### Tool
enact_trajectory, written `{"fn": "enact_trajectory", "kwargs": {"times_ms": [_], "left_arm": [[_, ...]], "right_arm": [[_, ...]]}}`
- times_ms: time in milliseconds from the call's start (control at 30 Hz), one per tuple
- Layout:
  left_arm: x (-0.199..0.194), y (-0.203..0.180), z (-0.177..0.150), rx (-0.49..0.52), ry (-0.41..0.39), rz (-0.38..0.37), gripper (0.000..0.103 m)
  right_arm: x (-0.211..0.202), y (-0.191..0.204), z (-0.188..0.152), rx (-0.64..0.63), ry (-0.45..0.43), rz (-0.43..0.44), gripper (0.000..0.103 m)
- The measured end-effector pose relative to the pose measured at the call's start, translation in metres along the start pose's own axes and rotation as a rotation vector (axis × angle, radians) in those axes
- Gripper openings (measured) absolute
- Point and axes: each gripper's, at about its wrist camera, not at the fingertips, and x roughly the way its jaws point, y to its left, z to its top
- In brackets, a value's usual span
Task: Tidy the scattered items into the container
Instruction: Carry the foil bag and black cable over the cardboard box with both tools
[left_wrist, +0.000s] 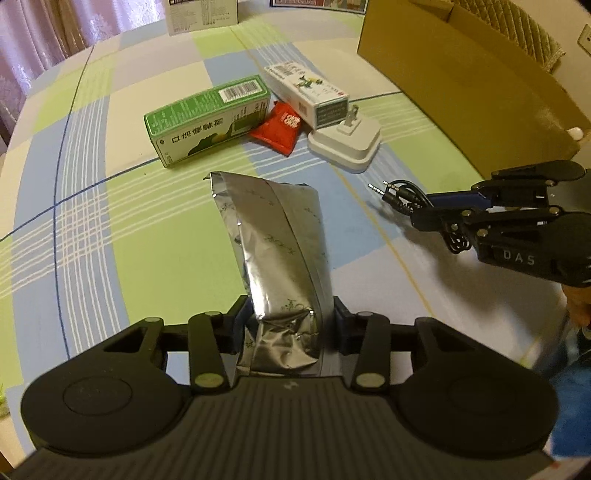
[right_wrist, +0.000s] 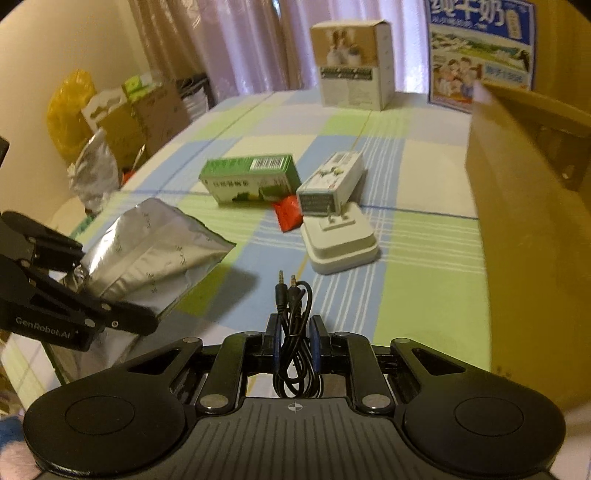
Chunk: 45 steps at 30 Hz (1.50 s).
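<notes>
My left gripper (left_wrist: 290, 314) is shut on a silver foil pouch (left_wrist: 273, 236), which sticks out forward above the checked tablecloth. In the right wrist view the same pouch (right_wrist: 155, 251) hangs at the left with the left gripper (right_wrist: 92, 291) clamped on its end. My right gripper (right_wrist: 293, 332) is shut on a coiled black audio cable (right_wrist: 293, 306) whose two jack plugs point forward. From the left wrist view the right gripper (left_wrist: 424, 208) and the cable (left_wrist: 402, 195) are at the right. The cardboard box (left_wrist: 480, 85) stands at the far right, also seen from the right wrist (right_wrist: 524, 221).
On the cloth lie a green carton (left_wrist: 210, 118), a red sachet (left_wrist: 277, 129), a white carton (left_wrist: 306, 92) and a white plug adapter (left_wrist: 347, 142). A small upright box (right_wrist: 351, 66) and a milk carton case (right_wrist: 480, 51) stand at the table's far edge. Bags and boxes crowd the floor at the left.
</notes>
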Motion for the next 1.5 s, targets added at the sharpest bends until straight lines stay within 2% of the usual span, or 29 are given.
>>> {"fn": "enact_trajectory", "kwargs": {"times_ms": [333, 667, 967, 1200, 1500], "left_arm": [[-0.048, -0.029, 0.008, -0.001, -0.081, 0.003, 0.039], [-0.081, -0.084, 0.022, 0.032, -0.146, -0.03, 0.039], [-0.093, -0.14, 0.047, 0.076, -0.191, -0.069, 0.039], [-0.091, -0.187, 0.075, 0.109, -0.218, -0.104, 0.039], [-0.077, -0.23, 0.115, 0.116, -0.24, -0.14, 0.039]], "right_arm": [[-0.06, 0.004, 0.006, 0.032, -0.068, -0.032, 0.012], [-0.122, -0.007, 0.012, 0.036, -0.144, -0.086, 0.012], [-0.169, -0.042, 0.012, 0.041, -0.185, -0.174, 0.012], [-0.204, -0.089, 0.016, 0.095, -0.228, -0.251, 0.012], [-0.216, -0.135, 0.021, 0.123, -0.228, -0.301, 0.012]]}}
